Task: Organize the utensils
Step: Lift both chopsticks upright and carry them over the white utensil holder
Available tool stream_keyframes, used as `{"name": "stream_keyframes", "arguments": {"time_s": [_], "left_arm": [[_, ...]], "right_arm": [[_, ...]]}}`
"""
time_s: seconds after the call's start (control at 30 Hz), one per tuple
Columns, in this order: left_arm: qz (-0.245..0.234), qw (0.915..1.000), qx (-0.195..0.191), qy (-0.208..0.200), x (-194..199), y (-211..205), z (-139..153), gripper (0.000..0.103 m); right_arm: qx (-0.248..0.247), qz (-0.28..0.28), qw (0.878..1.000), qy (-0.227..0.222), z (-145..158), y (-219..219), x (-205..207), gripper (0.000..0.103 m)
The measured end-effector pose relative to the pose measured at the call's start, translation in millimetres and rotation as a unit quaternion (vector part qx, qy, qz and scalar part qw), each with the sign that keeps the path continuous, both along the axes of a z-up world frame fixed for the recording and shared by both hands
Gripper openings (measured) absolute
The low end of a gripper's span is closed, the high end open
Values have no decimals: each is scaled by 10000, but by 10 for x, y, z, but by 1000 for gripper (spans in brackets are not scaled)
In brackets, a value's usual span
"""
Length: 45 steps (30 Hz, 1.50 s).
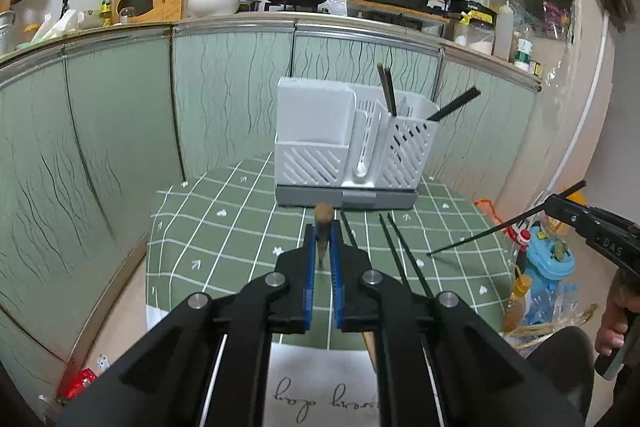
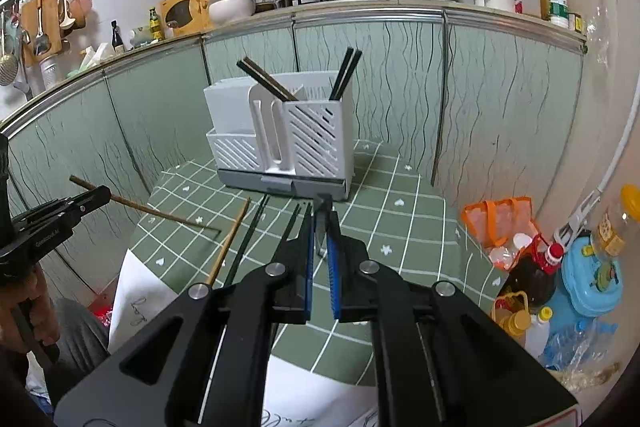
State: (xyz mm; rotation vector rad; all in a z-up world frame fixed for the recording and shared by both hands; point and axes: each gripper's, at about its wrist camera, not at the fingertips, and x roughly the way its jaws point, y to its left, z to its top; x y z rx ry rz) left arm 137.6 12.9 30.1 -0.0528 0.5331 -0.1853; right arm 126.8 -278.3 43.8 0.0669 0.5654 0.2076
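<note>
The left gripper (image 1: 322,227) pinches a brown chopstick (image 1: 323,217) at frame centre; the right gripper (image 2: 320,215) pinches a black chopstick (image 2: 322,205), mostly hidden between the pads.

My left gripper (image 1: 322,227): black angular linkage arms, round silver pivot screws, blue ribbed pads. My right gripper (image 2: 321,217): same build. White lettering on each black body, seen side-on. Grey trousers.

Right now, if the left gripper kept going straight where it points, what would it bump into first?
Probably the white utensil holder. The left gripper, shut on a brown chopstick, aims across the green checked tablecloth at its grey base, though depth is hard to judge.
</note>
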Motion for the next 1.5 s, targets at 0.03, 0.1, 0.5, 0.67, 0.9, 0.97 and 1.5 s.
{"name": "stream_keyframes", "arguments": {"time_s": [0.03, 0.1, 0.5, 0.67, 0.9, 0.97, 1.5], "left_arm": [[-15, 10000, 1, -20, 16, 7, 33, 8], [-17, 10000, -1, -38, 37, 19, 74, 8], [-241, 9996, -54, -117, 158, 67, 255, 8], [-526, 9984, -139, -125, 248, 82, 392, 8], [-840, 9961, -235, -147, 363, 20, 665, 8], [-906, 9955, -203, -207, 385, -16, 756, 8], [-1377, 9899, -123, -297, 697, -341, 1336, 8]], "right_arm": [[9, 28, 10000, -10, 27, 3, 23, 6], [30, 69, 10000, -24, 62, -2, 52, 6], [-91, 282, 9994, -176, 285, 47, 168, 6], [-137, 335, 9992, -192, 397, 30, 202, 6], [28, 431, 9989, -163, 593, -74, 273, 6], [66, 454, 9988, -159, 658, -101, 297, 6], [33, 719, 9970, -288, 1168, -149, 467, 6]]}}
